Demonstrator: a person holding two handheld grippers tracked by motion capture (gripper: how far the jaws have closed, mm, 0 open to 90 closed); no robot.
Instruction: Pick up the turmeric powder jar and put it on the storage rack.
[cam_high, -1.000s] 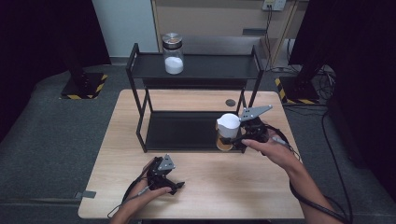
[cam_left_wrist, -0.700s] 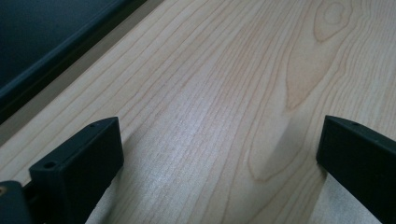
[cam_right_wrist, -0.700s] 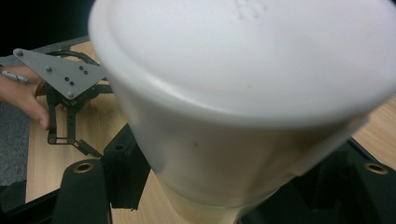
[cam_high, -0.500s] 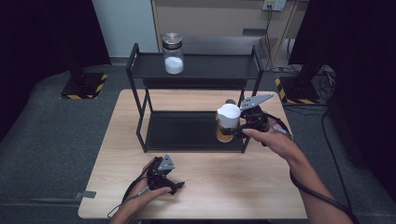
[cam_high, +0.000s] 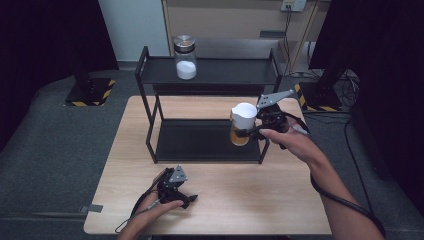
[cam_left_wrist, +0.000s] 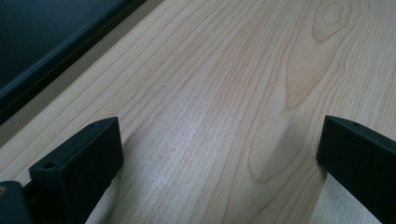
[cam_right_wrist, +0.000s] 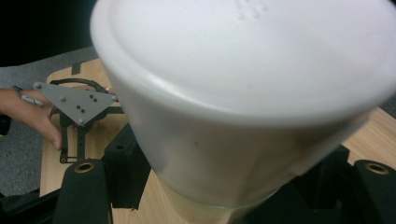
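A jar (cam_high: 244, 114) with a white lid and amber contents hangs in the air at the right end of the black rack's lower shelf (cam_high: 200, 140). My right gripper (cam_high: 242, 133) is shut on the jar's body from the right side. In the right gripper view the jar (cam_right_wrist: 243, 93) looms large, tilted, with the black jaws pressed against both its sides. My left gripper (cam_high: 187, 197) rests on the wooden table (cam_high: 260, 200) near the front left. It is open, and bare wood lies between its jaws (cam_left_wrist: 219, 154).
A two-tier black rack stands at the back of the table. On its top shelf (cam_high: 225, 75) stands a glass jar (cam_high: 185, 57) with a metal lid and white powder. Dark floor and cables surround the table.
My right gripper has lifted the white-lidded jar higher above the lower shelf. The left gripper has stayed still on the table.
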